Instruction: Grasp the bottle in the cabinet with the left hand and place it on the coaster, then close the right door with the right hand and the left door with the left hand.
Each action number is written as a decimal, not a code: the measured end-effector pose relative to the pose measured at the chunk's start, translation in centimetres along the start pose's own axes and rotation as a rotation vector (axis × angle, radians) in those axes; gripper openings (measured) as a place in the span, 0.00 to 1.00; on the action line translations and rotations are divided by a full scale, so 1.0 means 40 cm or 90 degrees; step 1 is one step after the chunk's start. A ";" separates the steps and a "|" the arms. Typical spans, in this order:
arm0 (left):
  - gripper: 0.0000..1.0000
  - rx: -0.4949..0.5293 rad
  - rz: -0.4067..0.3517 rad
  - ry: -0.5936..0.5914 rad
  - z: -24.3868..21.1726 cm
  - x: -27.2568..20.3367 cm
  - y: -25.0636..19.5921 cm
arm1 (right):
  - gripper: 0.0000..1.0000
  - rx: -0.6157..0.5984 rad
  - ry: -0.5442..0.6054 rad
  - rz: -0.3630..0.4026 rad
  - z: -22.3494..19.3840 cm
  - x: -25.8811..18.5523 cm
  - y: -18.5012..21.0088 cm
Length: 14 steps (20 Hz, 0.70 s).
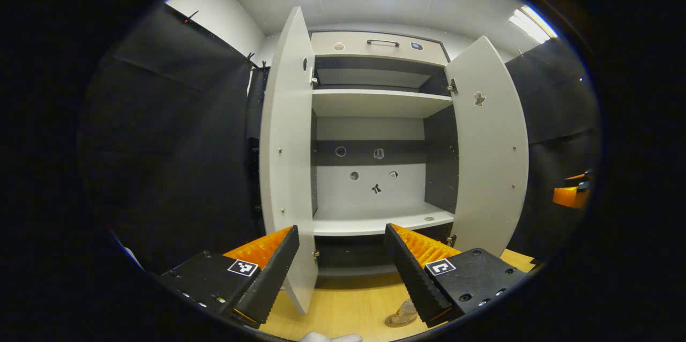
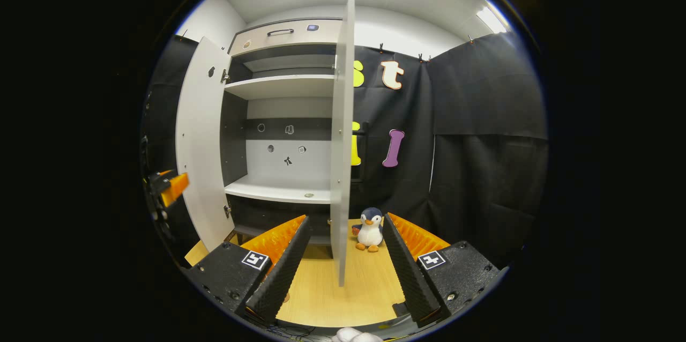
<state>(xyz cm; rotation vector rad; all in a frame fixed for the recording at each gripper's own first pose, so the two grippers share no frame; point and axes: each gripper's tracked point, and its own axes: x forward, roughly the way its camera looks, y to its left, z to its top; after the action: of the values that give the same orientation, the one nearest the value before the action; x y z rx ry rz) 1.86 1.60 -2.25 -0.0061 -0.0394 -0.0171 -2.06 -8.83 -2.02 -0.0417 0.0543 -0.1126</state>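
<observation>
My left gripper point(image 1: 340, 272) hangs open before the cabinet point(image 1: 375, 133), both doors swung wide, left door point(image 1: 286, 160) edge between my fingers, right door point(image 1: 490, 149) beyond, shelves bare, wooden table point(image 1: 348, 304) below, other gripper point(image 1: 572, 194) far right.

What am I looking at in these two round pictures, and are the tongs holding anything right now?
Each picture comes from a camera riding on hand-held tongs, looking forward along them. The left gripper view faces the cabinet head-on; the left tongs are open and empty. The right gripper view sees the right door edge-on; the right tongs are open and empty too. The left door is open as well. A toy penguin sits on the wooden table.
</observation>
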 end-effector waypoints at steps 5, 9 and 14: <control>0.96 0.009 0.065 0.033 -0.004 -0.087 0.041 | 0.83 0.036 -0.004 0.029 0.010 0.062 -0.012; 0.96 0.014 0.071 0.038 0.004 -0.112 0.010 | 0.83 0.036 -0.012 0.020 0.033 0.115 -0.070; 0.96 0.003 0.066 0.036 0.017 -0.095 -0.047 | 0.83 0.039 -0.026 -0.011 0.096 0.218 -0.198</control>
<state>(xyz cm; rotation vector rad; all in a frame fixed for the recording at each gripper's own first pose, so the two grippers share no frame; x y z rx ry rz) -2.00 -0.23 -1.70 -0.0023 0.0181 0.0863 5.91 -17.55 1.72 0.0173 0.0100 -0.1312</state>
